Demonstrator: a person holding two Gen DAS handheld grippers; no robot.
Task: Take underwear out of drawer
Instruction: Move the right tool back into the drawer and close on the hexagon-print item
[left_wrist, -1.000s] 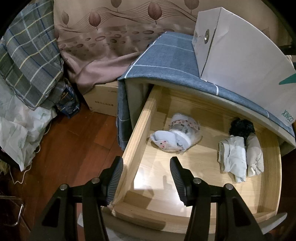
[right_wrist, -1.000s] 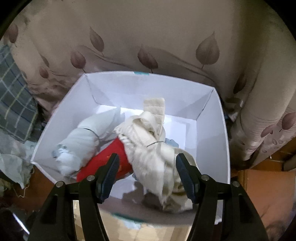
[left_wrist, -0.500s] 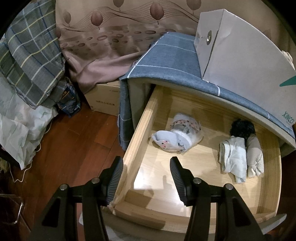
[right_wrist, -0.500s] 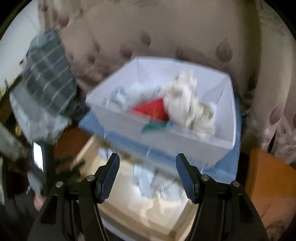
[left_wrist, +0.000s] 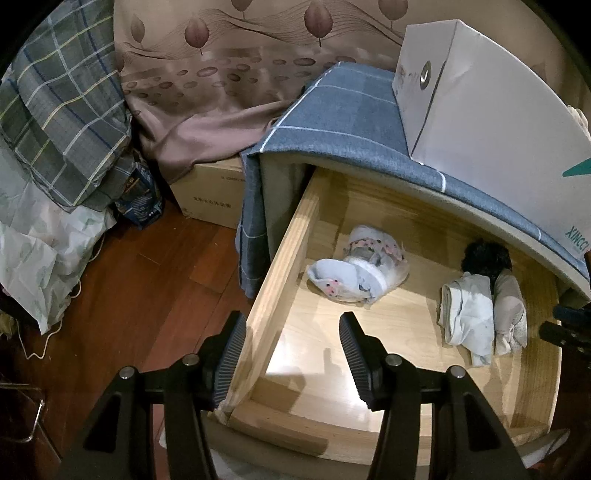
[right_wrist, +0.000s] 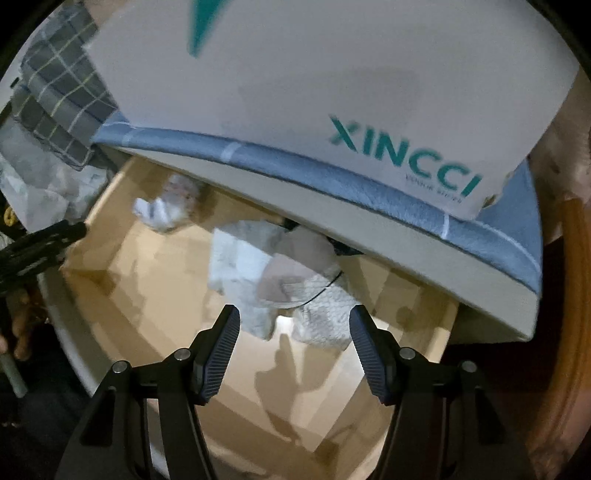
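Note:
The wooden drawer (left_wrist: 284, 266) stands pulled out. In it lie a pale bundle with pink dots (left_wrist: 354, 266), a white roll (left_wrist: 465, 317), a beige roll (left_wrist: 509, 314) and a black piece (left_wrist: 484, 258) behind them. My left gripper (left_wrist: 291, 354) is open over the drawer's front left corner, with the side wall between its fingers in the picture. My right gripper (right_wrist: 295, 350) is open and empty low over the drawer floor, just short of the white roll (right_wrist: 240, 266) and the beige roll (right_wrist: 306, 280). Its dark tip (left_wrist: 565, 328) shows at the left wrist view's right edge.
A white box (right_wrist: 332, 92) printed XINCCI sits on the blue-grey cloth (left_wrist: 332, 122) covering the cabinet, overhanging the drawer's back. A cardboard box (left_wrist: 210, 195), a plaid cloth (left_wrist: 62, 110) and a curtain (left_wrist: 221, 74) border the wooden floor (left_wrist: 129, 280) at left.
My right gripper came down from over the white box to the open drawer, rolling a little. The left gripper and the drawer's contents have not moved.

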